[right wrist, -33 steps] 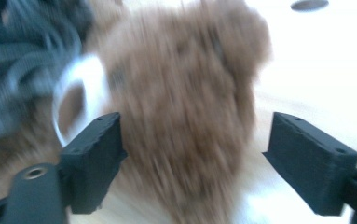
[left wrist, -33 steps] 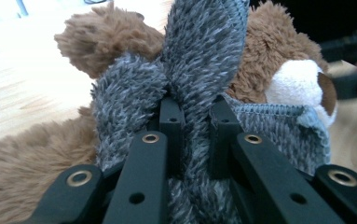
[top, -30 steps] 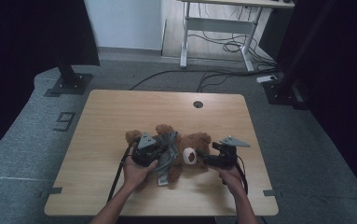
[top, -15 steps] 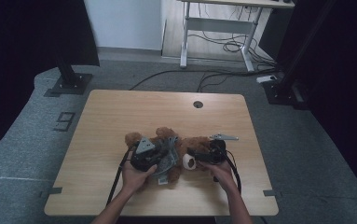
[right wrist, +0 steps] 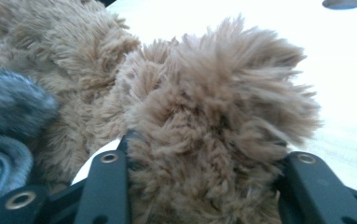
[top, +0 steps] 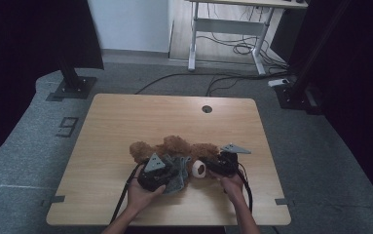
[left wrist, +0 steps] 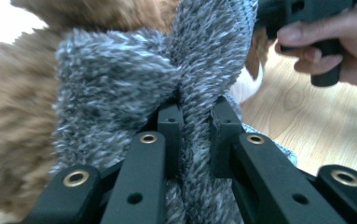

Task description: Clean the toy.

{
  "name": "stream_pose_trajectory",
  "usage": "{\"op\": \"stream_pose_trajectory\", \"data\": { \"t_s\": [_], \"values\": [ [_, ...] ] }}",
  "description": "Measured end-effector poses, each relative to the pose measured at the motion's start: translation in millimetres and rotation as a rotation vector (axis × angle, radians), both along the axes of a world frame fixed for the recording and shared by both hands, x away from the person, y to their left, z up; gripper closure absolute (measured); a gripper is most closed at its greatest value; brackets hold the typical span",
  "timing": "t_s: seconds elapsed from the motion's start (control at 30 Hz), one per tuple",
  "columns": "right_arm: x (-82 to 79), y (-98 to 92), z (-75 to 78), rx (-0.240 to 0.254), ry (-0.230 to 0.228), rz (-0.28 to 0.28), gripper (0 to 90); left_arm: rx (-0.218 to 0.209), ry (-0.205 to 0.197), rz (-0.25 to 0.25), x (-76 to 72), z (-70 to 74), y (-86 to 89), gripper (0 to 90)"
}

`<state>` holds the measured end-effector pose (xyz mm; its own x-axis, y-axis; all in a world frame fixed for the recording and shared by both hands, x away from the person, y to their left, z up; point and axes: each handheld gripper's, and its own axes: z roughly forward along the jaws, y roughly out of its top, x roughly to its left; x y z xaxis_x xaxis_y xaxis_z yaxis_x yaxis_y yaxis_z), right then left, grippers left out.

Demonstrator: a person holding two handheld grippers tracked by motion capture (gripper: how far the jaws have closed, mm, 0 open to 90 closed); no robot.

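Note:
A brown teddy bear (top: 174, 146) lies on the wooden table (top: 125, 117), with a grey fuzzy garment (top: 178, 176) bunched at its near side. My left gripper (top: 170, 171) is shut on a fold of that grey garment (left wrist: 120, 88), pinched between the pads (left wrist: 169, 121). My right gripper (top: 211, 167) comes in from the right beside the bear's cream paw pad (top: 199, 168). Its jaws have just been closing, and a thick brown plush limb (right wrist: 213, 107) fills the gap between them, pressed on both sides. The right hand (left wrist: 334, 42) and its gripper appear in the left gripper view.
A round cable hole (top: 207, 108) sits near the table's far edge. Black cables (top: 125, 195) trail from both grippers toward the near edge. Beyond the table stand a white desk frame (top: 223, 34), floor cables and a black stand base (top: 72, 87).
The right gripper has moved left onto the bear's limb and its jaws have closed on the fur. The left gripper, still holding the grey garment, has drawn slightly toward the near edge.

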<state>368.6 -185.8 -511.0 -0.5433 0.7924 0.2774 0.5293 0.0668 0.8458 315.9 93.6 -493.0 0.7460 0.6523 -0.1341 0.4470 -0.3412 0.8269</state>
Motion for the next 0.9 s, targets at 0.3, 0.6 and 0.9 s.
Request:
{"op": "stream_pose_trajectory", "data": {
  "t_s": [0.3,0.6,0.9],
  "values": [
    [13.1,2.0,6.6,-0.051,-0.117,-0.057,57.1,0.018,-0.004,0.046,35.9,-14.9,-16.6,78.7],
    [7.2,-6.4,-5.1,-0.019,-0.154,-0.045,56.9,-0.038,0.019,0.021,27.7,8.1,-7.4,78.1],
    [-15.5,-14.8,-12.8,-0.004,-0.195,0.000,56.4,-0.019,-0.008,0.104,50.1,47.3,9.9,77.4]
  ]
}}
